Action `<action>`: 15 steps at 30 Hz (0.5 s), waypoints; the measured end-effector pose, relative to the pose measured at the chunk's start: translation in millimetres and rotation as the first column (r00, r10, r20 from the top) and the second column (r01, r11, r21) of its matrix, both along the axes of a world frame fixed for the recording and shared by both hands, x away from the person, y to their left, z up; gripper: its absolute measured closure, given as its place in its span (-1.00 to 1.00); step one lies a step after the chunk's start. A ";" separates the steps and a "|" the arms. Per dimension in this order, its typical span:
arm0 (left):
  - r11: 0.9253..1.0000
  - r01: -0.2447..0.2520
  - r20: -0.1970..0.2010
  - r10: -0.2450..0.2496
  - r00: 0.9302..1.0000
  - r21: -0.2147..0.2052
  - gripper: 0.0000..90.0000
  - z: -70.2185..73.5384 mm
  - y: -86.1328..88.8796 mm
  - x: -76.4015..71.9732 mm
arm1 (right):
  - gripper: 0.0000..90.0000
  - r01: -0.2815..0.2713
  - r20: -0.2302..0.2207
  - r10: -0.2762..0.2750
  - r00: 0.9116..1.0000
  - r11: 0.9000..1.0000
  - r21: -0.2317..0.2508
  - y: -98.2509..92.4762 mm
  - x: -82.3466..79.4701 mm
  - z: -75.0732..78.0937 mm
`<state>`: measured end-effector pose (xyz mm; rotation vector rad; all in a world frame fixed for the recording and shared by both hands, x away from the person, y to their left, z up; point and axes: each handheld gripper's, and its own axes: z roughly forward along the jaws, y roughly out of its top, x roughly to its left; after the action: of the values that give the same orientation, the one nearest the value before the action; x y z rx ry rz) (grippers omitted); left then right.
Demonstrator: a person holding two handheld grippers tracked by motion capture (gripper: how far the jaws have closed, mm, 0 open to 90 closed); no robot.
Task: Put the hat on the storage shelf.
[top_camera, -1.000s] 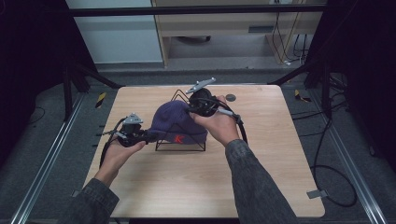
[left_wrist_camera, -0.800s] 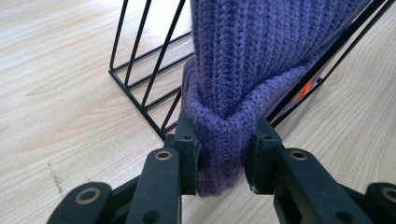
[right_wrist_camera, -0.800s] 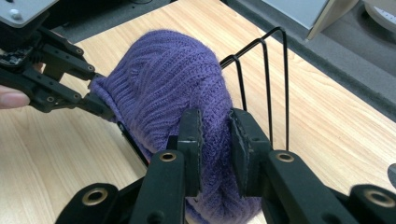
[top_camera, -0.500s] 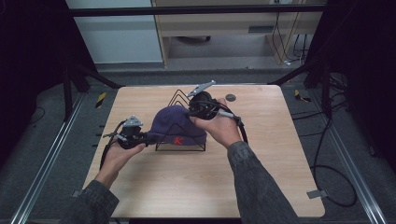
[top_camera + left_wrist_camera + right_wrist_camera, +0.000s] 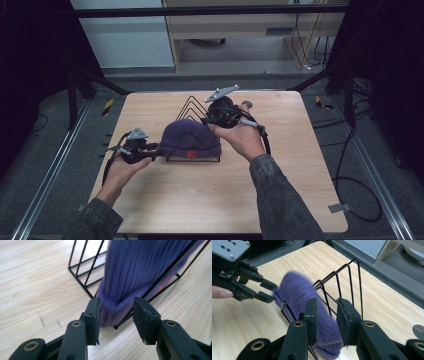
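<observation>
- One purple knit beanie [image 5: 190, 141] here, draped over one black wire rack [image 5: 192, 107] near the middle of the wooden table [image 5: 280, 190], a small red mark on its front brim.
- Count the rack's triangular wire loops in the high view: about four of them, and the beanie sits on the front ones, with the rear ones standing bare behind it.
- Two grippers in play, one in each hand.
- Left gripper [image 5: 116, 312] is at the beanie's left end, low by the table; its jaws have just been opening, and now they stand a little apart, with the beanie's edge and a rack wire between them, the pads off the cloth.
- Right gripper [image 5: 327, 317] comes in from the rack's far right side; its jaws sit narrowly apart astride the beanie's fabric, but whether the pads truly press on it I cannot tell.
- One small dark round object [image 5: 246, 105] lies on the table behind the right hand [image 5: 245, 140].
</observation>
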<state>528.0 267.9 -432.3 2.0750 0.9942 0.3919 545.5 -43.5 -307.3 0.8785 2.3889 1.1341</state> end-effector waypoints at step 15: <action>0.994 -0.098 0.022 0.097 0.995 0.050 -0.22 0.4 13.2 -17.5 | 0.53 0.009 0.018 -0.009 1.000 1.000 0.014 -6.3 -6.4 7.4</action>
<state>510.5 281.1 -432.0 2.0691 1.0866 0.4915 539.2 -49.8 -299.9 0.8793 2.3631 1.1519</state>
